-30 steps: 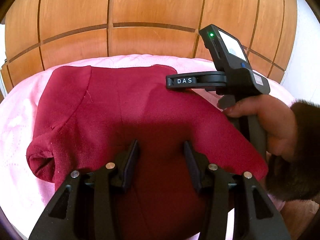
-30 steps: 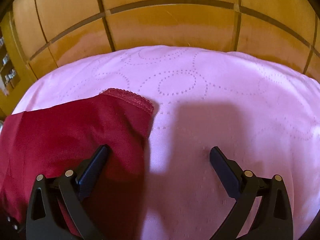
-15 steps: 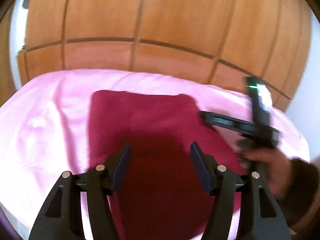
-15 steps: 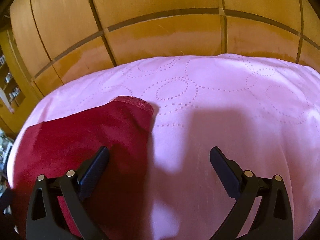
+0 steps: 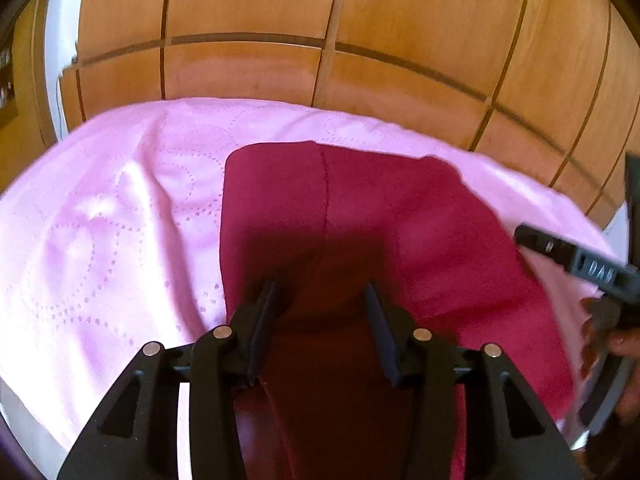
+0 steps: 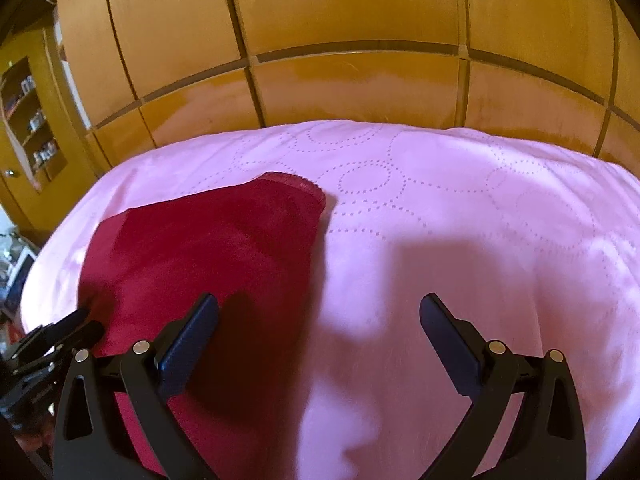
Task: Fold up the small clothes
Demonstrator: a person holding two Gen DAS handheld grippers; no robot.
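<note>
A dark red folded garment [image 5: 380, 232] lies flat on a pink dotted bedspread [image 5: 108, 240]. My left gripper [image 5: 322, 300] is open and empty, hovering above the garment's near part. In the right wrist view the garment [image 6: 208, 256] lies at the left, its scalloped hem [image 6: 296, 184] pointing away. My right gripper [image 6: 320, 316] is wide open and empty above the garment's right edge and the bedspread [image 6: 460, 220]. The right gripper also shows at the right edge of the left wrist view [image 5: 576, 260].
Wooden wardrobe panels [image 5: 360, 40] rise behind the bed. Shelves with small items [image 6: 28, 120] stand at the far left in the right wrist view. The left gripper's body [image 6: 44, 344] shows at the lower left there.
Both grippers have pulled back and up from the garment. The left view swung left, so the garment's bunched left sleeve end is out of sight and more bedspread shows. The garment lies still.
</note>
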